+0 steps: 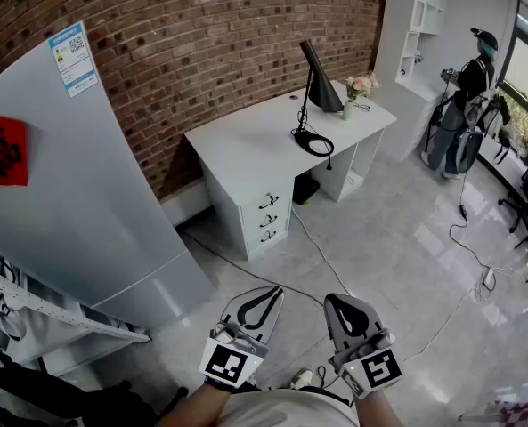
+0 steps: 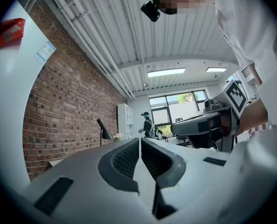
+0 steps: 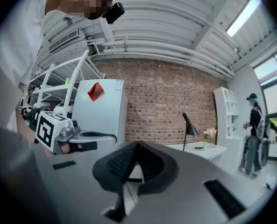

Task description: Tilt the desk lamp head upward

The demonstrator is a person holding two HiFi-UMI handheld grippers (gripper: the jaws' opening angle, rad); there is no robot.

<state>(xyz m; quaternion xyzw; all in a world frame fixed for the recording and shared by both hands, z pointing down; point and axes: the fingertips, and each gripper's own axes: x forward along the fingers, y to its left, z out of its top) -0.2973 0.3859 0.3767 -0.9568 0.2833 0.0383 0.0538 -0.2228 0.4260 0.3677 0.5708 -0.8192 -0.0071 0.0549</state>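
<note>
- Lamp [image 1: 320, 83]: far, on the desk [image 1: 246, 149], head angled down, well apart from you.
- Left gripper [image 1: 264, 302] and right gripper [image 1: 344, 311]: near, jaws pressed together, empty.
- Approach first, then spread one gripper, pinch the head's rim and raise it slowly.

Wall [image 1: 201, 43]: red brick, well ahead of the left tool [image 1: 271, 294].
Floor [image 1: 397, 256]: pale glossy tiles, beneath it.
Desk [image 1: 246, 145]: white, against the wall.
</note>
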